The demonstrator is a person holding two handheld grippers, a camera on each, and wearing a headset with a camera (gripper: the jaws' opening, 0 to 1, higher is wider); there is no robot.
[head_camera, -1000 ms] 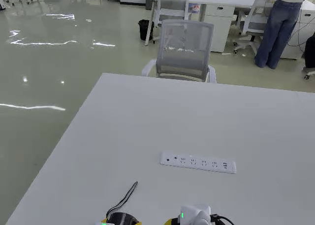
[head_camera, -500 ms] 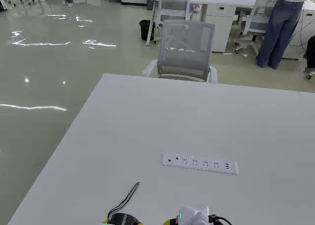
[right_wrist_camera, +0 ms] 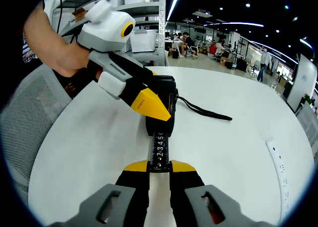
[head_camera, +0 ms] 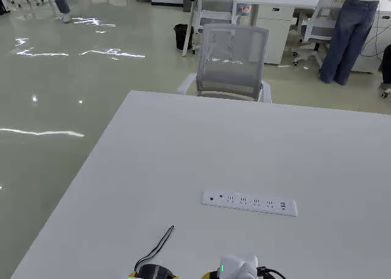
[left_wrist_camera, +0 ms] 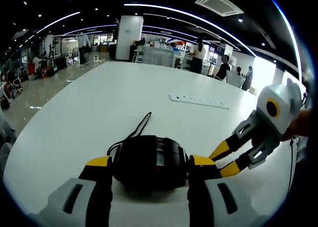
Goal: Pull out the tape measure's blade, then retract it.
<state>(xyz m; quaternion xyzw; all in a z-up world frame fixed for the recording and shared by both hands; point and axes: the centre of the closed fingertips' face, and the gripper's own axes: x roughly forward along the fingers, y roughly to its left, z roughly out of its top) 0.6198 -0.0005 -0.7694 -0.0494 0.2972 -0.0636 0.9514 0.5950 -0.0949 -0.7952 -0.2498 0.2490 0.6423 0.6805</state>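
My left gripper (left_wrist_camera: pixel 150 162) is shut on the black tape measure body (left_wrist_camera: pixel 149 160), one yellow-tipped jaw on each side. Its black wrist strap (left_wrist_camera: pixel 135 132) trails across the white table. In the right gripper view, a short length of yellow-and-black numbered blade (right_wrist_camera: pixel 159 148) runs from the tape measure body (right_wrist_camera: pixel 161 105) toward me. My right gripper (right_wrist_camera: pixel 159 166) is shut on the blade's end. The left gripper's fingers (right_wrist_camera: pixel 144 103) hold the body from the left. The tape measure (head_camera: pixel 153 271) sits at the bottom edge of the head view.
A white power strip (head_camera: pixel 249 203) lies mid-table beyond the grippers. A grey mesh chair (head_camera: pixel 231 59) stands at the table's far edge (head_camera: pixel 244 102). A person in jeans (head_camera: pixel 345 35) stands by desks at the back right.
The head view has drifted slightly. The tape measure and both grippers stay at the bottom edge, with no visible move. A person in the far background has walked left.
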